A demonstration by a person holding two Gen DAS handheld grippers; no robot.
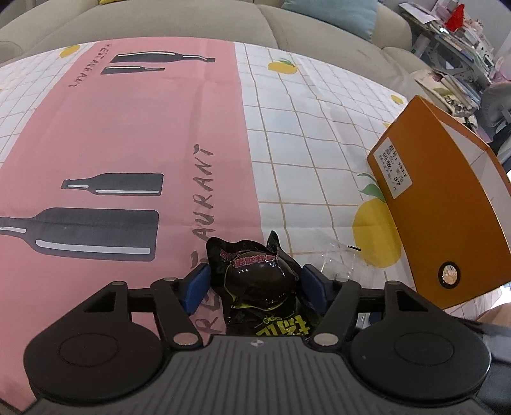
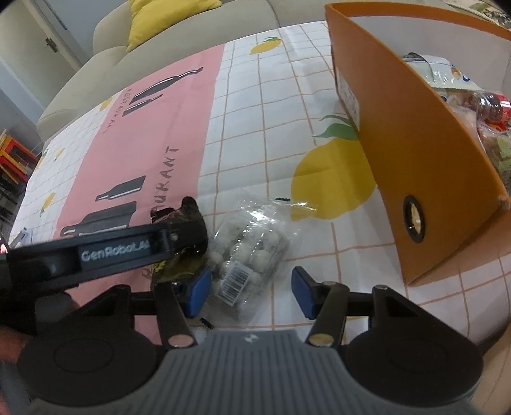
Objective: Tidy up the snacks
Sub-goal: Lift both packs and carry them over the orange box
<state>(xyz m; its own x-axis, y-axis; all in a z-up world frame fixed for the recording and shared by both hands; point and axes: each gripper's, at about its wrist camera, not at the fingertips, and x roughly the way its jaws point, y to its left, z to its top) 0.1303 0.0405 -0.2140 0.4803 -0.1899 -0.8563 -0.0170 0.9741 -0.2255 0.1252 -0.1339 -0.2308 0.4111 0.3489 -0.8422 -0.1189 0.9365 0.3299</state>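
A black snack packet (image 1: 255,281) with red and yellow print lies on the tablecloth between the blue pads of my left gripper (image 1: 256,286). Its jaws stand wide, with a thin gap beside the packet's round bulge. A clear packet of white balls (image 2: 249,252) lies on the cloth just ahead of my right gripper (image 2: 251,292), its barcode end between the open pads and untouched. That clear packet (image 1: 338,258) also shows faintly right of the left gripper. The left gripper's finger (image 2: 188,234) crosses the right wrist view over the black packet (image 2: 179,268). An orange box (image 2: 415,159) stands at the right.
The orange box (image 1: 447,191) holds several snack packets (image 2: 463,95). A pink and white checked tablecloth (image 1: 127,127) with lemons covers the table. A beige sofa (image 1: 191,19) runs along the far edge. A cluttered shelf (image 1: 463,41) stands at the far right.
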